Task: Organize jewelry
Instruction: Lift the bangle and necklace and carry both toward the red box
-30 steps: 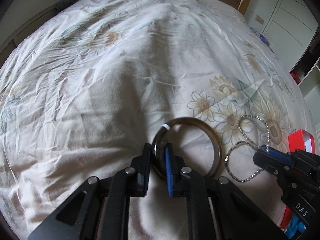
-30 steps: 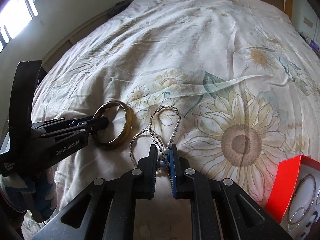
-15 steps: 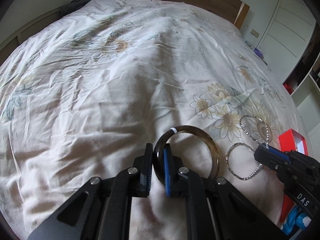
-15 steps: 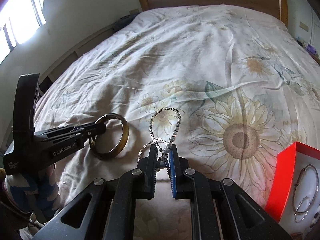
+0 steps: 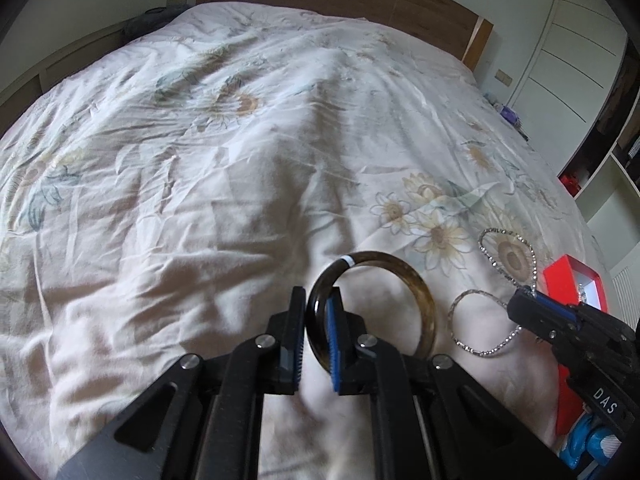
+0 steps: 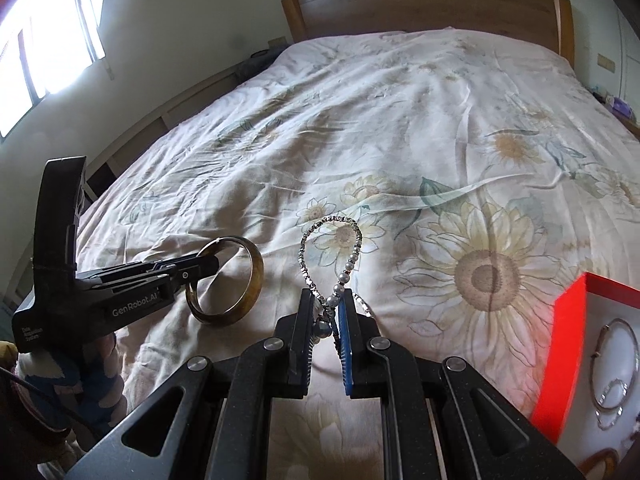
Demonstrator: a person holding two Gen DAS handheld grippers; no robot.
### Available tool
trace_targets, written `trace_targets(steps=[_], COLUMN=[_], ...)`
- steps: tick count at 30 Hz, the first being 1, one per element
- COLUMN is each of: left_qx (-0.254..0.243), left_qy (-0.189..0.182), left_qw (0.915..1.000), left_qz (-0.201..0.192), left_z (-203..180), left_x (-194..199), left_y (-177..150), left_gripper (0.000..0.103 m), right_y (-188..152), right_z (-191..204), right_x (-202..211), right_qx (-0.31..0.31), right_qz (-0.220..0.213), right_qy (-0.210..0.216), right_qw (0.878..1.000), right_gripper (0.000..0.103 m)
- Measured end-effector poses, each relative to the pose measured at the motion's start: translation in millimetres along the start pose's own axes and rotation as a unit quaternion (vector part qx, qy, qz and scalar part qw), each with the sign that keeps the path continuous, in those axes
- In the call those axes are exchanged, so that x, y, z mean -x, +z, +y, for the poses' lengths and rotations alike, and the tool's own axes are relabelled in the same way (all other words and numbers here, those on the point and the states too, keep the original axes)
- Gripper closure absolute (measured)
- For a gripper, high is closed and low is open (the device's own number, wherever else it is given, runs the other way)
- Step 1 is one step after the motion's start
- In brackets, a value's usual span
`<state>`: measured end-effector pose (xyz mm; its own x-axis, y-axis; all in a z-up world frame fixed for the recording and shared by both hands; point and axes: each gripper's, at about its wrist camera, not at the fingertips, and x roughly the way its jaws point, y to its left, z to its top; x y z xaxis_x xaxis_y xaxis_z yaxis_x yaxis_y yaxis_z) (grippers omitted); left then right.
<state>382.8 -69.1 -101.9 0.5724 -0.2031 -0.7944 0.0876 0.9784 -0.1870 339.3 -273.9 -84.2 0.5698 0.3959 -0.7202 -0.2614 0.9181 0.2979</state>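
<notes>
1. Left gripper (image 5: 316,328): the jaws pinch the near-left rim of the bangle (image 5: 416,292). One finger sits outside the ring, the other inside it.
2. Bangle: a dark brown ring with a white band on its far rim. It stands tilted, its right part low over the bedspread (image 5: 180,200). Contact with the cloth cannot be confirmed. In the right wrist view the bangle (image 6: 250,280) extends right from the left gripper (image 6: 208,262) tips.
3. Right gripper (image 6: 326,312): the jaws are pressed onto the bracelet (image 6: 348,236), clamping its near end, where pearl beads sit between the fingers.
4. Bracelet: a sparkling chain loop rises beyond the right fingertips, toward the far side. In the left wrist view the right gripper (image 5: 524,306) holds the bracelet (image 5: 532,248) at the crossing; one loop lies left of the tip near the bangle, and one lies farther away.
5. Box (image 6: 568,344): red, open, at the near right of the bed, right of the right gripper. Thin silver bangles lie inside on a white lining.
6. The bangle and bracelet are close together but apart.
</notes>
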Motion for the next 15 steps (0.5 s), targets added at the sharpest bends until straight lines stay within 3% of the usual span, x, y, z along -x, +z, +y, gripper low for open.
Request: trace_targets(steps=[15], left_qx=[-0.036], left_qy=[-0.019], left_qw=[0.9979], left_qz=[-0.05], left_z=[-33], left_x=[98], left_y=[-9], left_gripper=[0.094], right_y=[-3], right_z=[31], right_x=[93], right_qx=[0.011], right_qz=[-0.043], right_qy=[-0.035], right_qw=[0.998], right_gripper=[0.091])
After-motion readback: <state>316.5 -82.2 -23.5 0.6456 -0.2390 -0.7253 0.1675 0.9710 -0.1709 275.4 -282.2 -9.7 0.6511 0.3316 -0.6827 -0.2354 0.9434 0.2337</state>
